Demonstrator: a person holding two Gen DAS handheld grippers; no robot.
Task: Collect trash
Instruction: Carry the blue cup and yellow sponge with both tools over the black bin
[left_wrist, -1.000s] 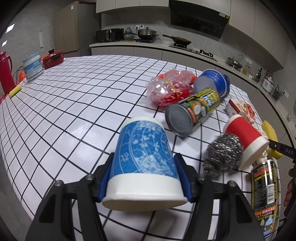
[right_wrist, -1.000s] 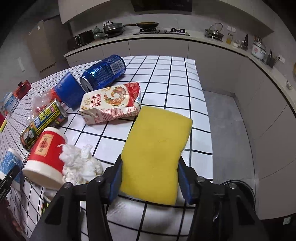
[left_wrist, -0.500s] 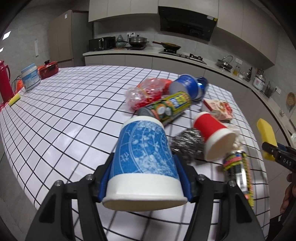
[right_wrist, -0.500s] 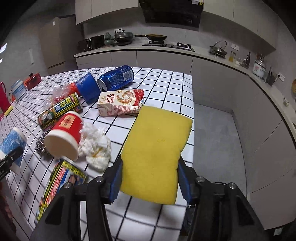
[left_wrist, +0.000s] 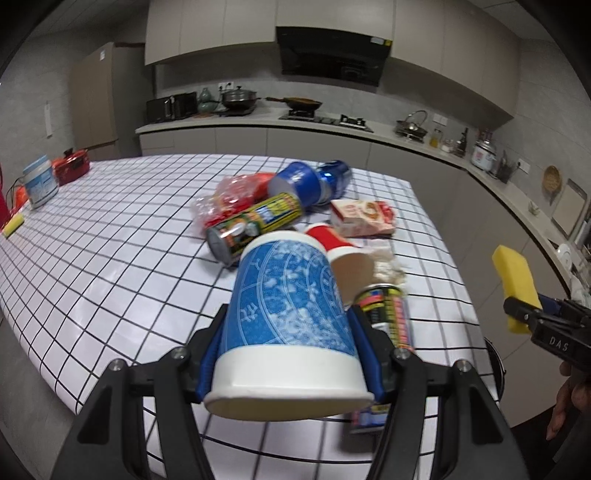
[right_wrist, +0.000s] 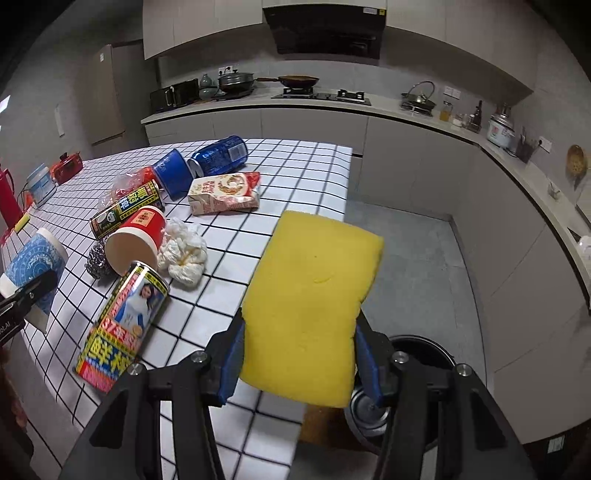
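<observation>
Here the left claw (left_wrist: 291, 325) clamps a blue paper cup (left_wrist: 288, 314); the right claw (right_wrist: 299, 354) clamps a yellow sponge (right_wrist: 314, 302).

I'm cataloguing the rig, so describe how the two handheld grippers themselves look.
Both match: the left gripper and right gripper have matte black angular linkage arms with silver bolt heads at the joints, ending in flat blue pads. From the left wrist view, the right gripper's black body bears white lettering "DAS". No cables or sleeves are visible.

We see a blue patterned paper cup (left_wrist: 288, 314) and a yellow sponge (right_wrist: 314, 306) held aloft; cans, a red cup (right_wrist: 138, 236), carton (right_wrist: 225, 194) and crumpled tissue (right_wrist: 183, 253) lie near the surface's right edge.
</observation>
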